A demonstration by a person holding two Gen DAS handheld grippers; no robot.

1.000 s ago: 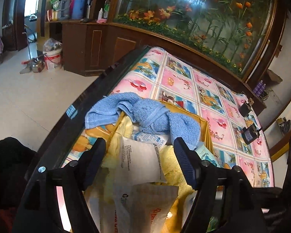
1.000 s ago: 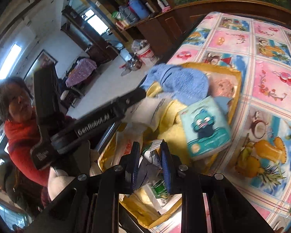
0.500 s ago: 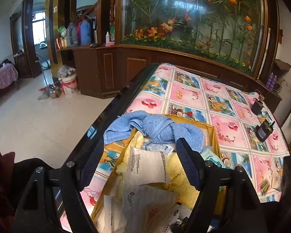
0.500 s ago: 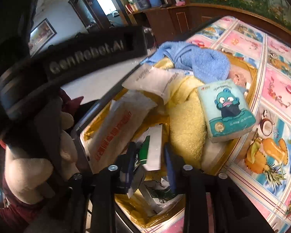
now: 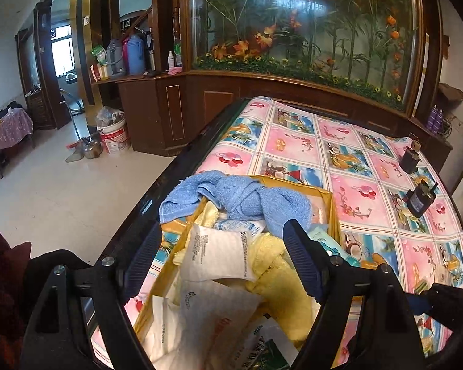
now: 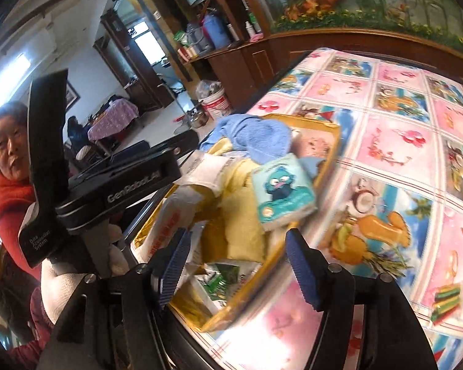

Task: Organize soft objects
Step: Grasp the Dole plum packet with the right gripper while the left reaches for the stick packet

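left gripper (image 5: 222,265): spread, empty
right gripper (image 6: 236,265): spread, empty
blue towel (image 5: 240,200): soft, light; best pinched at bunched fold
gold tray (image 6: 330,160): heaped full

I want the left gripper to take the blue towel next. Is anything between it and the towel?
Yes. The open left gripper hovers over the near part of the yellow box; a white packet and a yellow cloth lie between it and the blue towel at the far end.
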